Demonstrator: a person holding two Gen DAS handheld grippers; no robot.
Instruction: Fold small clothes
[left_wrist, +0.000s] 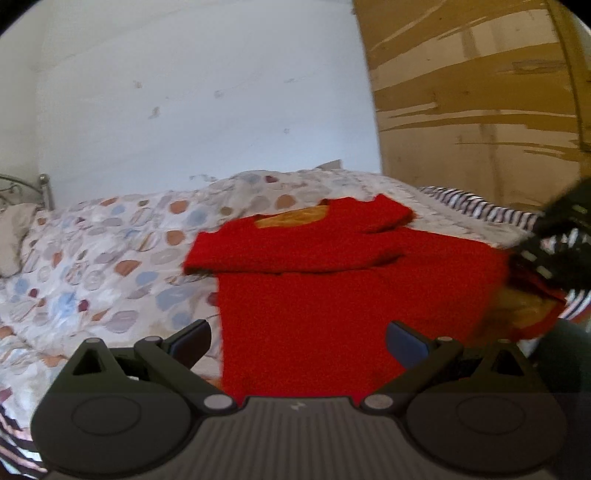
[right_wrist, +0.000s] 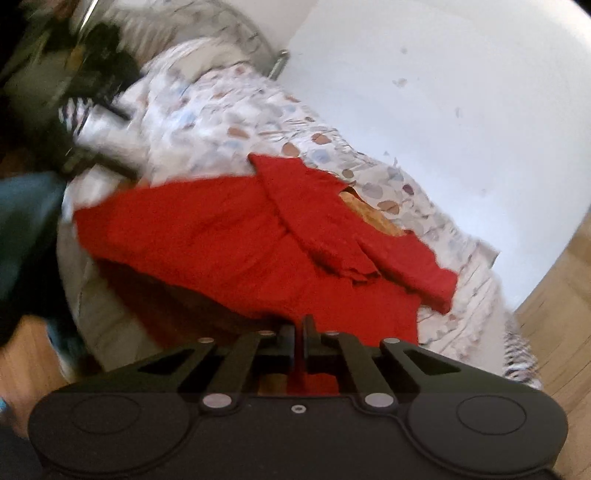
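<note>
From the L wrist view, left to right: patterned duvet fills the left half of the frame, red top lies flat at center on the bed, both sleeves folded in across its chest. My left hand-held gripper is spread wide at bottom center, nothing between the pads. R wrist view: right hand-held gripper at bottom center is pinched together on the top's near red edge.
</note>
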